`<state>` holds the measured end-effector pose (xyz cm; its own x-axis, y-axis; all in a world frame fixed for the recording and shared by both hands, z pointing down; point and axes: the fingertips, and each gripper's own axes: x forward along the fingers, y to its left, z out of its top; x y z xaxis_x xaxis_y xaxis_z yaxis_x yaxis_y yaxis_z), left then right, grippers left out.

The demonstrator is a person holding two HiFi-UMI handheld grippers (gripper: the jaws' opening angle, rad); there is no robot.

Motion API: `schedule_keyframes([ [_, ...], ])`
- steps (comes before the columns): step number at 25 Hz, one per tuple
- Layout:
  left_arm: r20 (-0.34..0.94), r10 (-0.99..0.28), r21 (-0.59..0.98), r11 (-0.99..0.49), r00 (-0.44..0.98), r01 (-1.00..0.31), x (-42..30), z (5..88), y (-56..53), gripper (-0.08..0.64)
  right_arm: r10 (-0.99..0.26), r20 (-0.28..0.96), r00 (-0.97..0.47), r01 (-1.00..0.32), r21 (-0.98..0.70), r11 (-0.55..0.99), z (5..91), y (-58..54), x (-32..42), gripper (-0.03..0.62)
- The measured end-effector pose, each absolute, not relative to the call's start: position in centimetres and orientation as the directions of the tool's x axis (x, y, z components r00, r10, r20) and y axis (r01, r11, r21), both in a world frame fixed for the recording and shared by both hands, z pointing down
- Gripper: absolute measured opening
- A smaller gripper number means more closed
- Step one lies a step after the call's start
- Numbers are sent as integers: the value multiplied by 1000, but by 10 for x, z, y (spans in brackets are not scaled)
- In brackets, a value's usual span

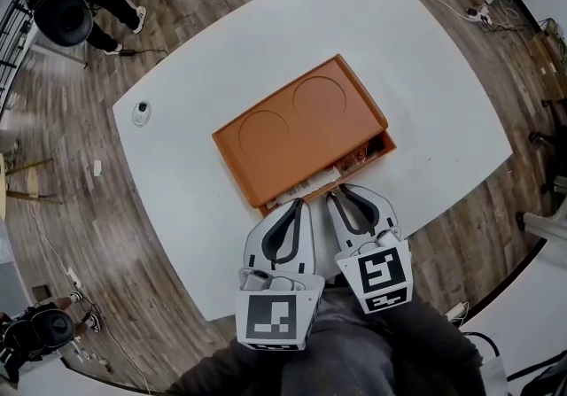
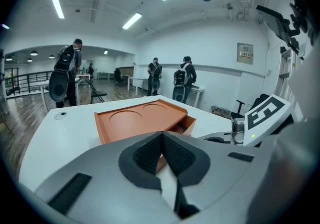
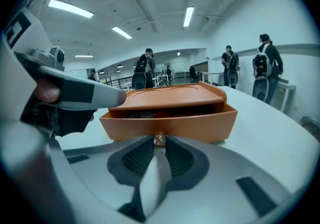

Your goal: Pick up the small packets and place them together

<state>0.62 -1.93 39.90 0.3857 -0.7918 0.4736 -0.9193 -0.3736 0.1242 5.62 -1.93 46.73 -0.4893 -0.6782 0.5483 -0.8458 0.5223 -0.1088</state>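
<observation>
The small knob [image 3: 159, 139] of the orange plastic drawer [image 3: 200, 120] is being pinched by the right gripper [image 1: 336, 193], the left gripper [image 2: 161, 135] being pressed together empty, while the small packets [image 3: 145, 114] inside, judged light and crinkly, are being left for an edgewise grasp.

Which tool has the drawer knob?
The right tool: its jaws clamp the knob of the drawer; the left tool is shut on nothing.

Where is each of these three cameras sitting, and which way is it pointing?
Head view: on the person's head, facing steeply down at the white table and orange box; left gripper and right gripper show at the bottom.
Left gripper view: on the left gripper, looking along its shut jaws over the orange box.
Right gripper view: on the right gripper, facing the drawer, jaws gripping its knob.
All three share the orange box.
</observation>
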Motion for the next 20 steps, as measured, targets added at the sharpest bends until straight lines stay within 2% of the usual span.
schedule_keyframes([
  [20,485,-753,134,-440,446,-888,20,392,2,-3,-702,565,-433,-882,-105,460,465,6,75,77],
])
